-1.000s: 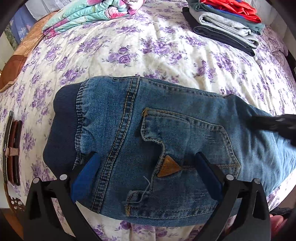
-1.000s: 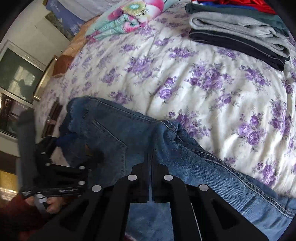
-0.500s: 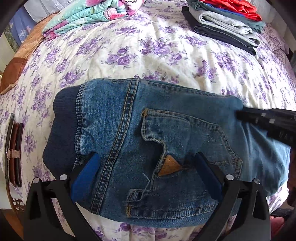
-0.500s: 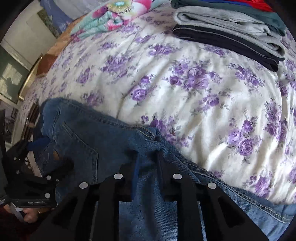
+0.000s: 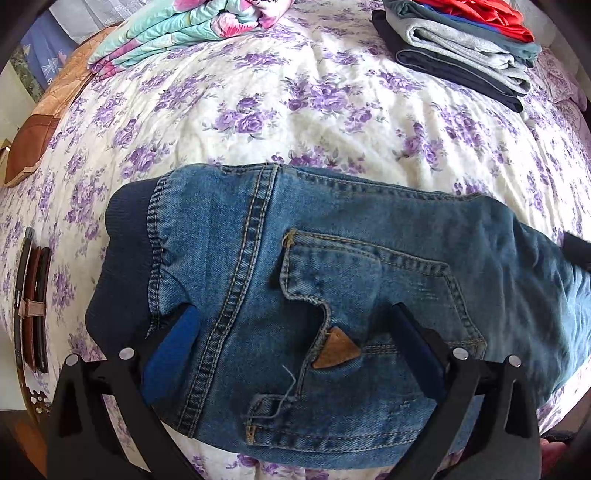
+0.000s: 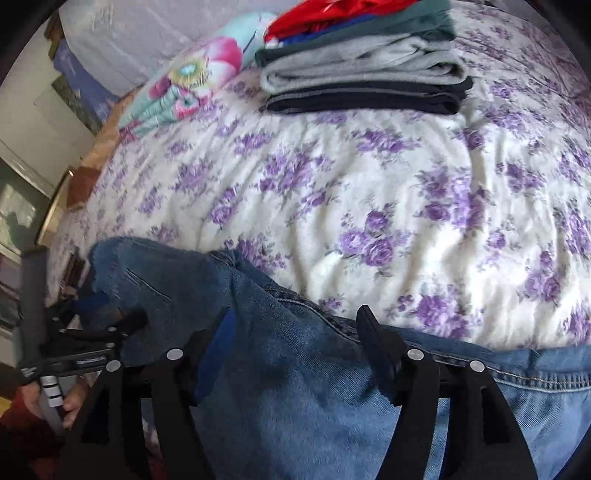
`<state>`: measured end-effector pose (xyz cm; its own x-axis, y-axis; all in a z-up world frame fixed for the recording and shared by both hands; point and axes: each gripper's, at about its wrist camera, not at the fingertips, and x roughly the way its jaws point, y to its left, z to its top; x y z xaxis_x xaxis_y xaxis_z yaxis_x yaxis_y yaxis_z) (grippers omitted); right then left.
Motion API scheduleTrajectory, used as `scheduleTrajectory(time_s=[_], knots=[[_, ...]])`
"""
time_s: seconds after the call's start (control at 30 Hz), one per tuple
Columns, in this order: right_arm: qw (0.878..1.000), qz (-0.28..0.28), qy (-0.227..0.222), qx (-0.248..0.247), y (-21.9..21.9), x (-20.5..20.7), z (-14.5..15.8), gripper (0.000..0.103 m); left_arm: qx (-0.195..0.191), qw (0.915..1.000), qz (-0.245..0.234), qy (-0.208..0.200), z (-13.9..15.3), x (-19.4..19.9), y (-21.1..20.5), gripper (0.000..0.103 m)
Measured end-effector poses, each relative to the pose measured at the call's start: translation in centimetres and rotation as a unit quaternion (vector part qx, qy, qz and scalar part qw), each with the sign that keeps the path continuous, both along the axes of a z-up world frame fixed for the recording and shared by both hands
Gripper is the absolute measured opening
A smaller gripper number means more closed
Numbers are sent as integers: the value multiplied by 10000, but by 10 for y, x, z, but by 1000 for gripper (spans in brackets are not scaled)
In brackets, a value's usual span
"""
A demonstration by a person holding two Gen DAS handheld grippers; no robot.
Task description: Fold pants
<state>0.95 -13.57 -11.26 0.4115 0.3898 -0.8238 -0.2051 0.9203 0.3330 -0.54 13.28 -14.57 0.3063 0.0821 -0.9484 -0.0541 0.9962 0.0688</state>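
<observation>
Denim is being shown spread across the near edge of the flowered bedspread [image 5: 332, 110]: the jeans [image 5: 332, 266] are lying seat-up, ribbed waistband toward the left of the left wrist view, back pocket [image 5: 369, 295] uppermost. The legs are being seen running off to the right, past the right gripper [image 6: 295, 354], so the lengthwise fold, one leg laid over the other, is judged to be done, while the crosswise folds are judged to be still outstanding.

The left gripper [image 5: 295, 347] is being held over the seat with its jaws spread wide on either side of the pocket; nothing is being pinched by its blue pads [image 5: 173, 350]. The right gripper's jaws are opening over the thigh section, and the cloth is lying slack beneath and between them, not being clamped.

A stack of folded clothes [image 5: 461, 48] is being kept at the far side of the bed, with a folded floral blanket [image 5: 177, 29] beside it; the jeans are presumably being destined for that stack. A belt [image 5: 33, 306] is lying at the bed's left edge.
</observation>
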Motion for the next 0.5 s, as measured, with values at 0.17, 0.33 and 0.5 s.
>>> scheduleTrajectory(time_s=[0.17, 0.33, 0.5], knots=[[9879, -1434, 147, 572, -102, -40, 1, 69, 83, 10000, -6, 21, -2, 3, -2, 99], [9489, -2997, 90, 984, -190, -110, -3, 69, 161, 9999, 3, 39, -5, 8, -4, 99], [9169, -3848, 40, 1056, -236, -153, -13, 69, 234, 9996, 123, 63, -7, 14, -4, 99]])
